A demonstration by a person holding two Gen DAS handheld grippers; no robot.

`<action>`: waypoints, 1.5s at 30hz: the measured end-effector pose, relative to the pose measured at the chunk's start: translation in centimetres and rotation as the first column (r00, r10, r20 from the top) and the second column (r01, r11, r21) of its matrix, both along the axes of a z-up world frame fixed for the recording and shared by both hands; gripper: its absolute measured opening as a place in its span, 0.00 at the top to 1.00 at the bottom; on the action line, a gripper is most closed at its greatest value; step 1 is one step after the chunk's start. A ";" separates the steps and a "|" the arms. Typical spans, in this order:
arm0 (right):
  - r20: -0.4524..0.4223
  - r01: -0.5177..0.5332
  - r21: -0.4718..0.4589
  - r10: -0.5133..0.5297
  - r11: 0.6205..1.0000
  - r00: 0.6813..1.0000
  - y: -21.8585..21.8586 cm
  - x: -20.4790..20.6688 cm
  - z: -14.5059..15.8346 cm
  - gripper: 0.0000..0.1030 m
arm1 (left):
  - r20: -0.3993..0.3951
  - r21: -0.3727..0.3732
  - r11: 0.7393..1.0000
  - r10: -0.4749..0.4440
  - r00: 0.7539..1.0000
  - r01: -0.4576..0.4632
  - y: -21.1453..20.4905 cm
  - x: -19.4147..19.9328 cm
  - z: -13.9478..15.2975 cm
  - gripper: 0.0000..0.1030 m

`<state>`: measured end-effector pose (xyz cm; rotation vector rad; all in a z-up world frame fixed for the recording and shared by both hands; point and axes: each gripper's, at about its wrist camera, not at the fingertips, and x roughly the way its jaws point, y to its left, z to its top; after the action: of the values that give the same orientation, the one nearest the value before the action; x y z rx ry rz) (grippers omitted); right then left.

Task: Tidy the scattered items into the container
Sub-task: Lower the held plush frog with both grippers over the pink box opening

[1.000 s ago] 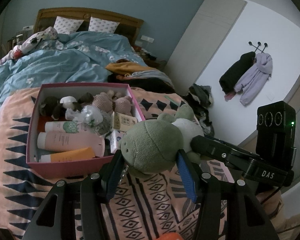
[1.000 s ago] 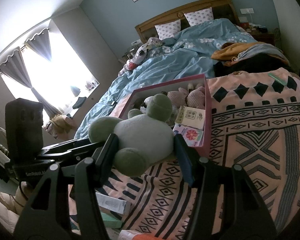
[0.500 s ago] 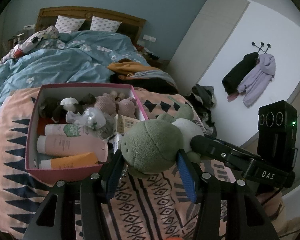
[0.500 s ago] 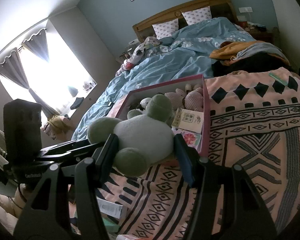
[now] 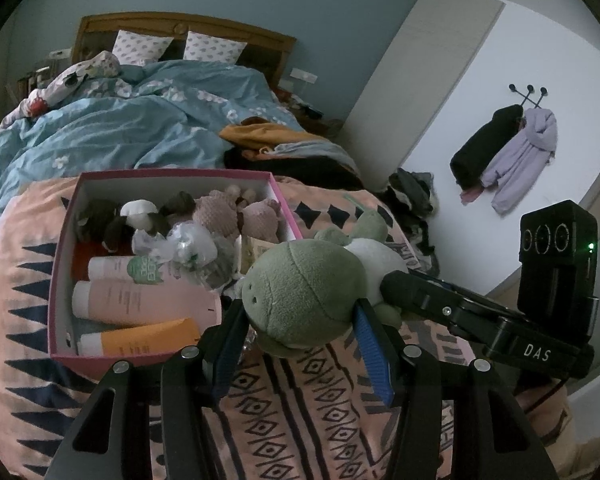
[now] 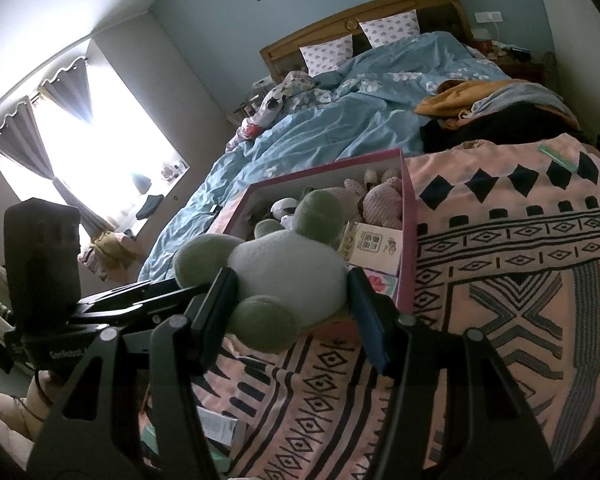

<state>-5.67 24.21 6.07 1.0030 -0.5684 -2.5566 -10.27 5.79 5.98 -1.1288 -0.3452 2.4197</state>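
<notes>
Both grippers hold one green and white plush frog. My left gripper (image 5: 300,320) is shut on the plush frog's green head (image 5: 304,292). My right gripper (image 6: 290,292) is shut on its white belly (image 6: 284,276). The frog hangs above the patterned blanket, at the near right corner of the pink box (image 5: 66,232), which also shows in the right wrist view (image 6: 406,216). The box holds pink tubes (image 5: 140,300), an orange tube (image 5: 140,338), small plush toys (image 5: 220,216) and cards (image 6: 374,246).
The pink patterned blanket (image 5: 300,412) covers the bed's foot. A blue duvet (image 5: 140,132) and a clothes pile (image 5: 276,146) lie behind the box. Small packets (image 6: 220,432) lie at the blanket's near left edge. Coats (image 5: 508,160) hang on the right wall.
Both grippers have carried the frog a little higher and closer to the box; the grip is unchanged.
</notes>
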 end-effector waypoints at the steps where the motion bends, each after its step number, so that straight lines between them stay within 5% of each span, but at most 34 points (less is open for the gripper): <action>1: 0.000 0.001 -0.001 -0.001 1.000 1.000 0.0 -0.1 0.0 0.43 | 0.000 -0.001 1.000 0.000 1.000 0.000 0.0 -0.2 0.0 0.47; 45: -0.008 0.010 -0.009 -0.010 1.000 1.000 0.9 -8.7 -0.4 0.43 | -0.035 -0.084 0.996 0.011 0.999 -0.014 -0.7 -7.9 0.5 0.47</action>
<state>-14.35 25.08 5.64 0.9891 -0.5836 -2.5629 -18.14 5.06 6.47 -1.1212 -0.2422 2.4822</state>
